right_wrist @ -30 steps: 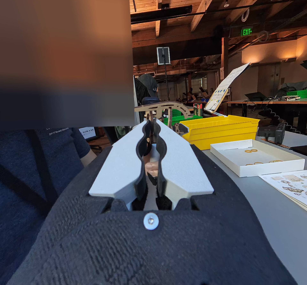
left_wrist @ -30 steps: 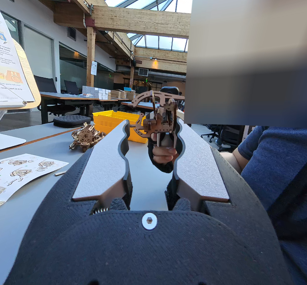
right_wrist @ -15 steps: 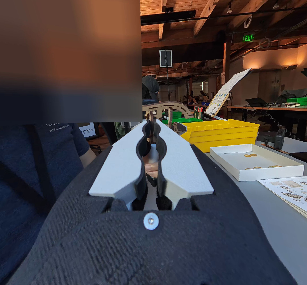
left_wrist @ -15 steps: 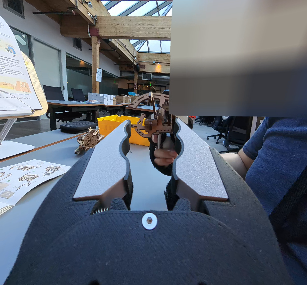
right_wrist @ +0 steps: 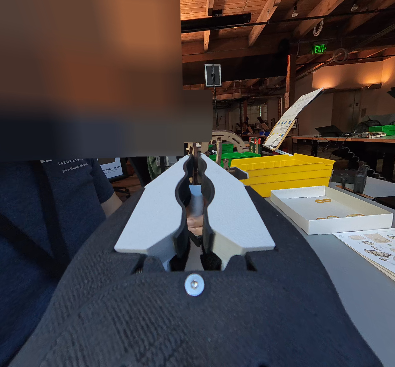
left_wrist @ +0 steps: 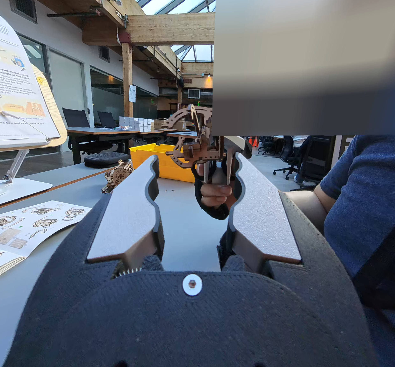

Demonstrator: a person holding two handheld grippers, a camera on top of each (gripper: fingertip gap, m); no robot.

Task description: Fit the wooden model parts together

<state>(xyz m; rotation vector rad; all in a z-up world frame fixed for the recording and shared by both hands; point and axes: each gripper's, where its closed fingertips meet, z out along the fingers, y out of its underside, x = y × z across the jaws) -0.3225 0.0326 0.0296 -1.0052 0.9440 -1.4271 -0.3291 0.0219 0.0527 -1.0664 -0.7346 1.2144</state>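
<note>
My right gripper (right_wrist: 195, 156) is shut on a brown wooden model assembly (right_wrist: 194, 170), gripping a flat part of it between the pads. The model's curved arch (right_wrist: 232, 140) rises just beyond the tips. In the left wrist view the same model (left_wrist: 195, 142) is held up in the air ahead, with the right gripper's fingers (left_wrist: 228, 168) and a hand (left_wrist: 215, 194) below it. My left gripper (left_wrist: 196, 156) is open and empty, its fingertips level with the model and apart from it. One left fingertip (right_wrist: 239, 173) shows in the right wrist view.
A second wooden model (left_wrist: 118, 173) sits on the grey table (left_wrist: 186, 217). A yellow bin (right_wrist: 284, 170) stands behind it. A white box (right_wrist: 320, 213) holds small gold rings. An instruction sheet (left_wrist: 32, 224) and a document stand (left_wrist: 21, 100) are on the left. A person sits close by. My two grippers' fingertips are within a few centimetres of each other.
Both views have drifted only slightly. The left gripper stays open near the model. The right gripper stays shut on it.
</note>
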